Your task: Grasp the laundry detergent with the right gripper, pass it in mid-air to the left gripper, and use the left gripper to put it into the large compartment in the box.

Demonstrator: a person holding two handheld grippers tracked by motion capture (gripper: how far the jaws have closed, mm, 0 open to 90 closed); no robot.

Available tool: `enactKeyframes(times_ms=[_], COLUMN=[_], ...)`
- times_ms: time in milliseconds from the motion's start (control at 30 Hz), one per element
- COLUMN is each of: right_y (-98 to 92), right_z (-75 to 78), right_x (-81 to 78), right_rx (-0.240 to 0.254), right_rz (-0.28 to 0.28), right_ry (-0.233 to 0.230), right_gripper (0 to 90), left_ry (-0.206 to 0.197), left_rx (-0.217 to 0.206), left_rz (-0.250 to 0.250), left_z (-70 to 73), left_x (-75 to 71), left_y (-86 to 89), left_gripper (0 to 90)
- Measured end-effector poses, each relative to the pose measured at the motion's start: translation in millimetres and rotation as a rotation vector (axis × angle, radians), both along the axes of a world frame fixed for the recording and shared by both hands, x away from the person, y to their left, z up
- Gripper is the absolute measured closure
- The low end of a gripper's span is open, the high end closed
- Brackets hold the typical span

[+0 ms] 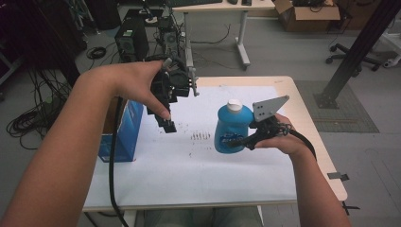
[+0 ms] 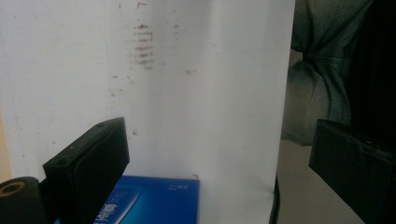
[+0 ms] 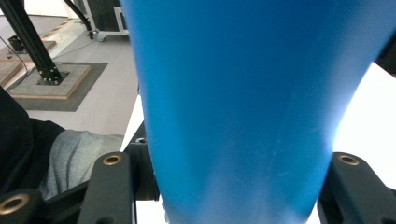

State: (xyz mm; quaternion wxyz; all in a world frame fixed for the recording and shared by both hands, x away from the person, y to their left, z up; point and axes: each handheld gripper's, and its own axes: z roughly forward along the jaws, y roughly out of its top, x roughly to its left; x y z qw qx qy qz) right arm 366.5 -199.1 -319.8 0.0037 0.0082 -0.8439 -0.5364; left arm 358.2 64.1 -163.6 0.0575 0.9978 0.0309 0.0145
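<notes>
Two grippers are working: the right gripper [image 1: 246,139] is clamping its jaws on the upright blue bottle [image 1: 231,127] standing on the bench [image 1: 198,175], while the left gripper [image 1: 168,120], jaws apart and empty, is hovering well left of it, above the blue box [image 1: 124,135]

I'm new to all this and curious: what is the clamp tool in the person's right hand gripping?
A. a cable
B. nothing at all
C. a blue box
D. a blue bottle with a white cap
D: the right gripper has its jaws closed on the blue bottle, upright on the table; the blue box sits apart at the left edge.
</notes>
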Motion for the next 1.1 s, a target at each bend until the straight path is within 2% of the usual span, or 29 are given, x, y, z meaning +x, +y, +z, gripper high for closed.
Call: enactKeyframes(times_ms=[400, 800, 1100], right_y=[17.9, 48.3, 61.9], right_z=[-12.6, -36.4, -43.3], right_x=[2.5, 4.5, 4.9], right_rx=[-0.008, -0.001, -0.001], right_rz=[0.025, 0.049, 0.057], right_ry=[0.024, 0.044, 0.047], right_gripper=[43.6, 43.6, 43.6], left_ry=[0.0, 0.01, 0.009], left_rx=[0.017, 0.042, 0.054], left_rz=[-0.017, -0.01, 0.001], left_z=[-1.4, -15.7, -24.8], left_x=[-0.5, 0.6, 2.9], left_y=[-12.9, -17.4, -15.7], left_gripper=[5.1, 5.1, 5.1])
